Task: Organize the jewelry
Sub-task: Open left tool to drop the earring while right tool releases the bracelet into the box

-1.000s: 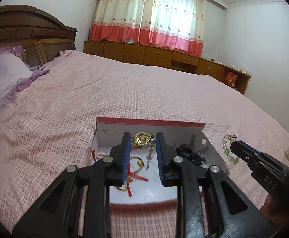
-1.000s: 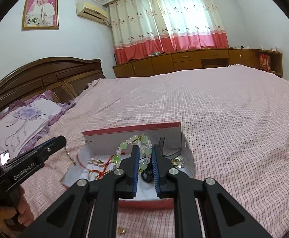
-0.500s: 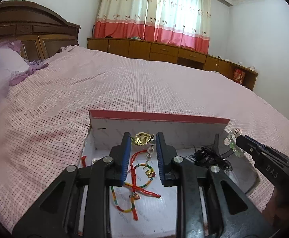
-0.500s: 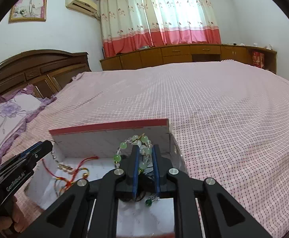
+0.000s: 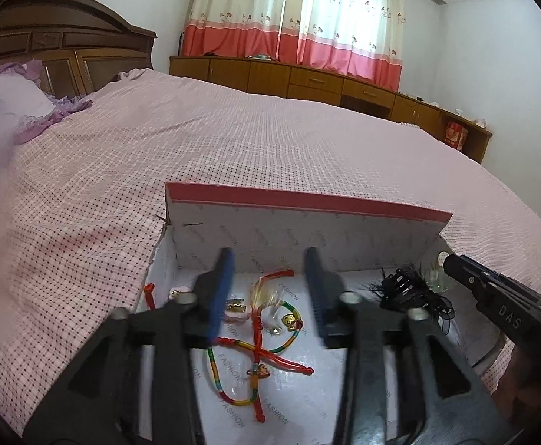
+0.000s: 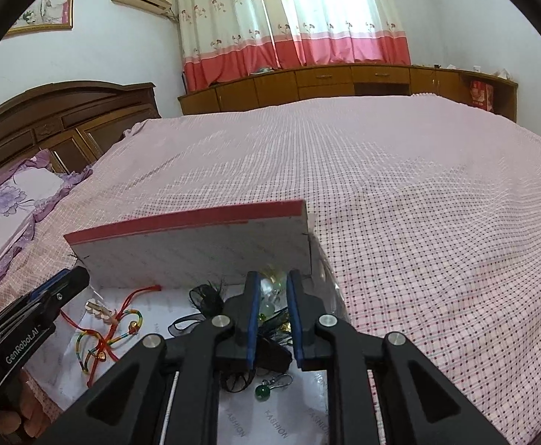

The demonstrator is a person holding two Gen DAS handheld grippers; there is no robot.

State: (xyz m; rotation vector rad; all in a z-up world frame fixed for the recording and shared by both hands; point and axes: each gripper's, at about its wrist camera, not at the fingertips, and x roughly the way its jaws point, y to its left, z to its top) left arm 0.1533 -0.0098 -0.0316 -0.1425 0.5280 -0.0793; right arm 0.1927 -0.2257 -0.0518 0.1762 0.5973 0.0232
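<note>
A shallow white box with a raised red-edged lid [image 5: 307, 233] [image 6: 196, 252] sits on the bed. My left gripper [image 5: 270, 278] hangs over the box's left half with its jaws opening. A blurred pale-gold charm [image 5: 264, 296] is in the gap below them, and neither pad touches it. Red and multicoloured cord bracelets [image 5: 255, 352] [image 6: 111, 333] lie on the box floor. My right gripper [image 6: 273, 278] [image 5: 452, 261] is over the box's right half, its jaws opening too. A blurred green bead bracelet [image 6: 268, 306] sits loose between its pads, above a black lace hair piece [image 6: 203, 296] [image 5: 407, 289].
A green bead earring [image 6: 263, 391] and a small pink clip [image 6: 98, 309] also lie in the box. The pink checked bedspread [image 5: 233, 141] stretches around it. A purple pillow [image 6: 3, 207] and a wooden headboard [image 5: 66, 55] are at the left, low wooden cabinets [image 6: 344, 78] behind.
Both grippers have dropped closer to the box. The left jaws have spread wide and the gold charm has left them. The right jaws have parted slightly around the green bracelet.
</note>
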